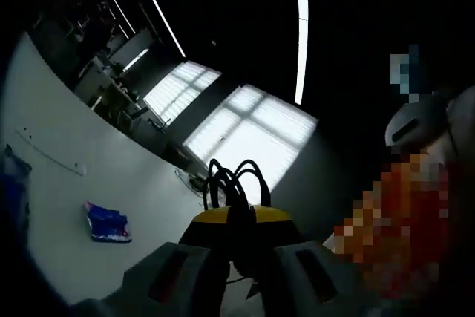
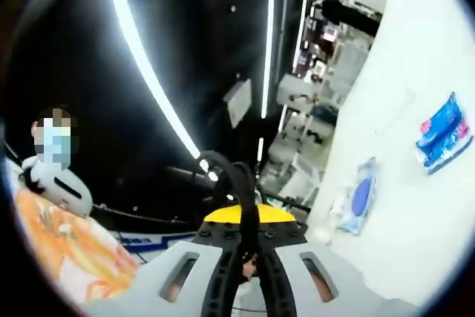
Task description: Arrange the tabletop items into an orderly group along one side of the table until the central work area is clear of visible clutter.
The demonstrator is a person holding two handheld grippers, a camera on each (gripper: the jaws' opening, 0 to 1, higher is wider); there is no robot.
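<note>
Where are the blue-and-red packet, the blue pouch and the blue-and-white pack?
blue-and-red packet [image 1: 107, 223], left gripper view, its middle.
blue pouch [image 2: 360, 198], right gripper view, its blue centre.
blue-and-white pack [image 2: 444, 133], right gripper view, its middle.

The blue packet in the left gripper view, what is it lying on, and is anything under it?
The blue packet lies flat on a white tabletop, with bare surface all around it. Whatever might sit beneath the packet is covered by it, so that cannot be seen.
</note>
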